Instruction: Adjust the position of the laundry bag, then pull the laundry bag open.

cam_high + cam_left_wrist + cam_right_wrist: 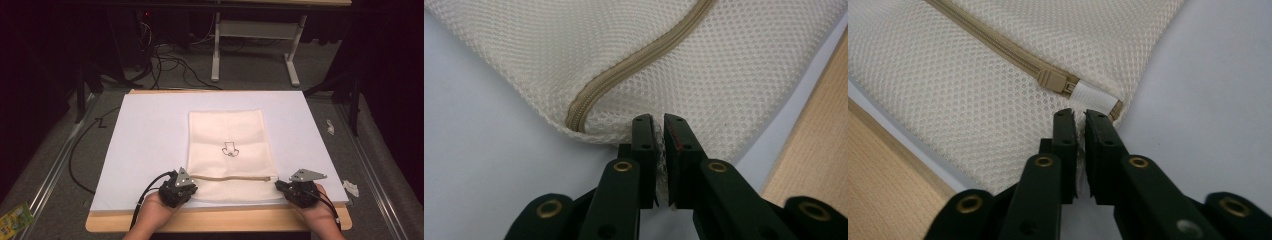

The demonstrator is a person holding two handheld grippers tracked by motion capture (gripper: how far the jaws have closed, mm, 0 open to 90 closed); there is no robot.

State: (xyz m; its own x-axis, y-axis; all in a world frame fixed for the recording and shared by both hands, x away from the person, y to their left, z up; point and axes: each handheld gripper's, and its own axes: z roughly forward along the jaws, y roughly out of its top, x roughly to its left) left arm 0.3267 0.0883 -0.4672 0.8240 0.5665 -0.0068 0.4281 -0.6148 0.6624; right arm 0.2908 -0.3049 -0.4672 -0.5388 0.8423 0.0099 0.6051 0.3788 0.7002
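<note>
You have the mesh laundry bag (227, 150) lying flat on the white sheet (150, 140) that covers the counter (215, 221), and everything here is best placed against the bag's zipper (232, 177), the tan line running across the bag near its end closest to you.

Your left gripper (184, 187) sits at the zipper's left end; in the left gripper view (658, 145) its jaws are pressed together on a pinch of mesh just below the point where the zipper curves into the bag's edge. Your right gripper (286, 188) sits at the zipper's right end; in the right gripper view (1080, 140) the jaws are nearly together with something white between them, apparently the bag's edge just below the white tab (1091, 97), though what exactly they pinch is hard to tell.

The slider (1050, 79) rests right beside that tab, at the zipper's right end, and the teeth look joined along the whole line. So, as I judge it, both corners are secured and the bag is held taut, but the zipper itself hasn't been run: pulling the slider along is all still ahead of you.
</note>
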